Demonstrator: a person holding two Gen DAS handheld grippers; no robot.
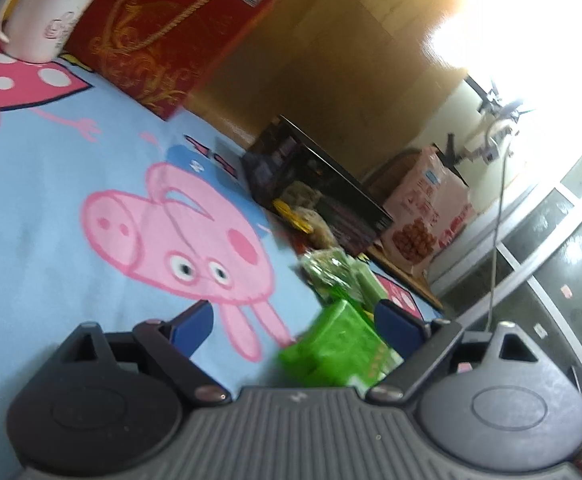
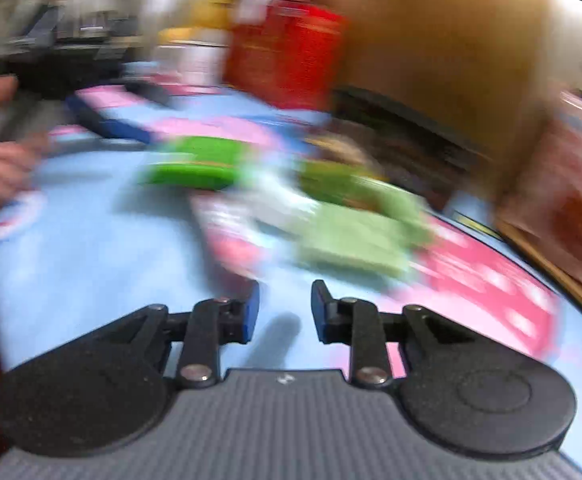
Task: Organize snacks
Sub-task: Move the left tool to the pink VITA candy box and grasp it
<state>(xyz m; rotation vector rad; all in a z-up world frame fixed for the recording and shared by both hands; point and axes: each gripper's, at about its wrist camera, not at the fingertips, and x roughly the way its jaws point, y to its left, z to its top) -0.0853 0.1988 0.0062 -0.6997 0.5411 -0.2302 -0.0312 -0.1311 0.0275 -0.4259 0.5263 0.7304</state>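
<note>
Strong daylight floods the left wrist view from its upper right, blowing the window area point(image 1: 531, 20) out to white and laying glare on the wooden floor point(image 1: 331, 60), while the blue cartoon mat point(image 1: 51, 200) is evenly lit. The right wrist view is heavily motion-blurred, its green packets point(image 2: 351, 236) only smears. Both fisheye pictures bend straight lines near their edges.
</note>
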